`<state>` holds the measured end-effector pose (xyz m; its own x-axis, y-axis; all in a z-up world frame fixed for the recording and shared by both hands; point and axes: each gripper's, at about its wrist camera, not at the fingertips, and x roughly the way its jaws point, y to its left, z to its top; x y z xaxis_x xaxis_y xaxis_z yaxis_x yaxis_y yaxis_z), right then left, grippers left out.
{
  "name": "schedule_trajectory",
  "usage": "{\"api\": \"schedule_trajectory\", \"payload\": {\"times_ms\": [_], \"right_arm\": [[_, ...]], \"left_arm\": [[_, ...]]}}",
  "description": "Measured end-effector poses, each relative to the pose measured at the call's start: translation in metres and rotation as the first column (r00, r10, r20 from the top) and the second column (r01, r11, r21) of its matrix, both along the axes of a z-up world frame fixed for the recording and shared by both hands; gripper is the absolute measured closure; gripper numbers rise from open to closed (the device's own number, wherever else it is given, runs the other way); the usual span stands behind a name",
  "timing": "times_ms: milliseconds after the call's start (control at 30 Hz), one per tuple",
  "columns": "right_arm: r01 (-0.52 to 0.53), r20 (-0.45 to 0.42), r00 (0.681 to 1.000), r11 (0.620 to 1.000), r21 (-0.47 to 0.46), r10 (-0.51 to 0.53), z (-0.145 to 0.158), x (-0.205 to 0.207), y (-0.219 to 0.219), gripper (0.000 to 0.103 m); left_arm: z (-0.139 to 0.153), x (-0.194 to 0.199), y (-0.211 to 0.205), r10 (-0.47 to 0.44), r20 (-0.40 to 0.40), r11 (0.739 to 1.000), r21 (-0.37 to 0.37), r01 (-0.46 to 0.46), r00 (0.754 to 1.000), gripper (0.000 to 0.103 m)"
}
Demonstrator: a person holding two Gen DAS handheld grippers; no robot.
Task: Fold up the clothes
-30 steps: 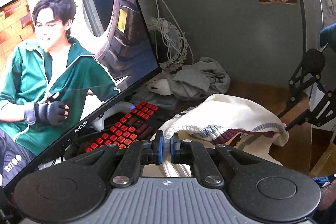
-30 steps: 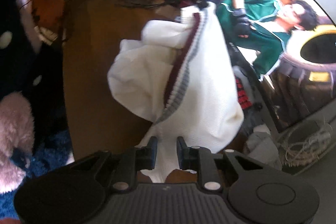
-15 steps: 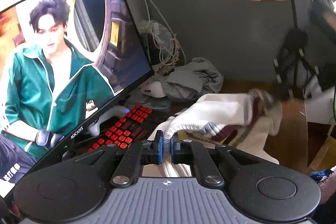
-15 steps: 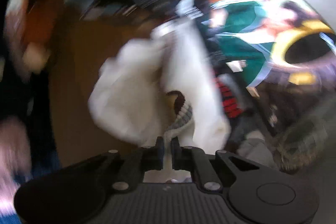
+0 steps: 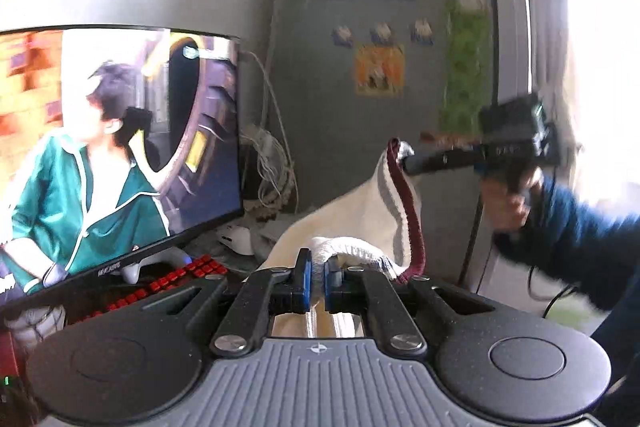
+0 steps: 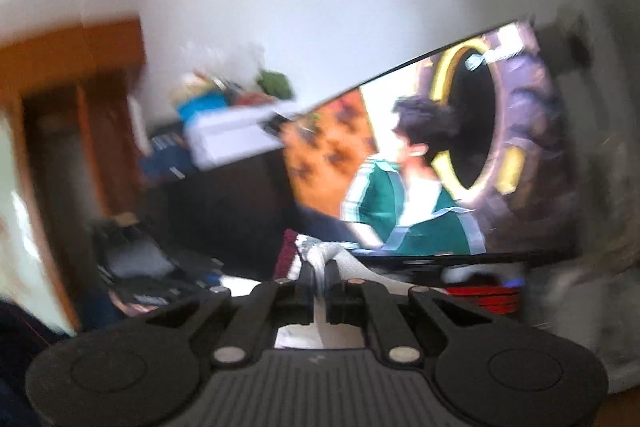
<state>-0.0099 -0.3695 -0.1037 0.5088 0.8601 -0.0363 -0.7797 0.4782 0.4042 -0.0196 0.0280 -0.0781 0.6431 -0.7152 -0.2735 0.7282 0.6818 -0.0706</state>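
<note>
A monitor [image 5: 120, 155] and red keyboard [image 5: 160, 283] are seen at left. The white sweater [image 5: 360, 211] is held aloft, pinched by the left gripper [image 5: 316, 277] and, higher, the right gripper [image 6: 318, 277].

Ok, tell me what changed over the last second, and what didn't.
The right gripper, open beside the white sweater a second ago, closed on its striped hem and swung it up off the desk; the left-wrist view shows it holding that hem high. The left gripper rose too. Unchanged: the left gripper's clamp on the sweater's edge, and the monitor and red keyboard in place.
</note>
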Motion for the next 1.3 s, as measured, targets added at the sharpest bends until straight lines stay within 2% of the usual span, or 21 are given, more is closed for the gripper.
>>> {"api": "schedule_trajectory", "payload": {"times_ms": [67,100,200,267,333,400,500,600,633,700,800,867,967,1167,1200,1233,1267,1300], "right_arm": [[0.013,-0.007,1.000,0.998,-0.068,-0.013,-0.005,0.010,0.018,0.099],[0.031,0.000,1.000,0.989,-0.144,-0.031,-0.014,0.016,0.033,0.099],[0.053,0.029,0.999,0.940,-0.337,-0.045,-0.046,0.026,0.077,0.098],[0.031,0.042,0.999,0.894,-0.447,-0.014,-0.071,0.026,0.103,0.097],[0.013,0.045,0.999,0.861,-0.509,0.011,-0.090,0.021,0.121,0.093],[-0.013,0.040,0.998,0.844,-0.536,0.040,-0.101,0.015,0.131,0.093],[-0.022,0.057,0.997,0.850,-0.526,0.061,-0.096,0.007,0.128,0.080],[0.000,0.074,0.996,0.878,-0.478,0.040,-0.074,0.005,0.110,0.073],[0.007,0.067,0.997,0.889,-0.458,0.026,-0.069,0.006,0.101,0.067],[0.022,0.051,0.999,0.908,-0.418,-0.001,-0.060,0.007,0.082,0.062],[-0.010,-0.084,0.996,0.928,-0.372,-0.022,-0.066,0.027,0.060,0.063],[-0.054,-0.190,0.982,0.940,-0.337,-0.012,-0.081,0.037,0.054,0.064],[-0.094,-0.292,0.956,0.952,-0.293,0.005,-0.102,0.046,0.050,0.064],[-0.141,-0.494,0.867,0.984,-0.107,0.070,-0.138,0.065,0.049,0.067],[-0.132,-0.499,0.863,0.988,-0.082,0.073,-0.141,0.065,0.048,0.070],[-0.122,-0.503,0.861,0.991,-0.058,0.076,-0.143,0.066,0.047,0.084],[-0.104,-0.478,0.876,0.993,-0.056,0.065,-0.140,0.062,0.046,0.091],[-0.086,-0.451,0.891,0.995,-0.055,0.052,-0.137,0.058,0.045,0.093]], "left_arm": [[-0.009,0.003,0.011,0.080,-0.029,0.997,0.015,-0.080,0.996,0.098],[-0.016,0.006,0.015,0.125,-0.047,0.992,0.030,-0.124,0.991,0.098],[-0.052,0.021,0.030,0.230,-0.139,0.973,0.051,-0.225,0.963,0.098],[-0.075,0.026,0.041,0.283,-0.209,0.959,0.036,-0.282,0.936,0.098],[-0.096,0.029,0.051,0.322,-0.271,0.944,0.016,-0.331,0.907,0.098],[-0.109,0.025,0.059,0.336,-0.300,0.934,-0.012,-0.356,0.893,0.098],[-0.118,0.017,0.065,0.343,-0.308,0.927,-0.038,-0.372,0.887,0.098],[-0.121,0.013,0.068,0.347,-0.317,0.922,-0.058,-0.383,0.883,0.098],[-0.122,0.012,0.068,0.349,-0.316,0.921,-0.059,-0.386,0.882,0.098],[-0.124,0.014,0.069,0.352,-0.315,0.918,-0.068,-0.391,0.882,0.098],[-0.129,0.018,0.068,0.355,-0.310,0.914,-0.083,-0.397,0.882,0.098],[-0.131,0.019,0.070,0.354,-0.313,0.910,-0.101,-0.402,0.881,0.098],[-0.133,0.020,0.070,0.353,-0.320,0.908,-0.110,-0.404,0.879,0.098],[-0.133,0.017,0.072,0.349,-0.327,0.907,-0.118,-0.404,0.878,0.098],[-0.133,0.016,0.072,0.349,-0.327,0.907,-0.119,-0.404,0.878,0.098],[-0.133,0.016,0.072,0.348,-0.328,0.907,-0.120,-0.404,0.878,0.098],[-0.133,0.015,0.072,0.348,-0.329,0.907,-0.120,-0.405,0.878,0.098],[-0.133,0.015,0.072,0.349,-0.329,0.907,-0.118,-0.405,0.878,0.098]]}}
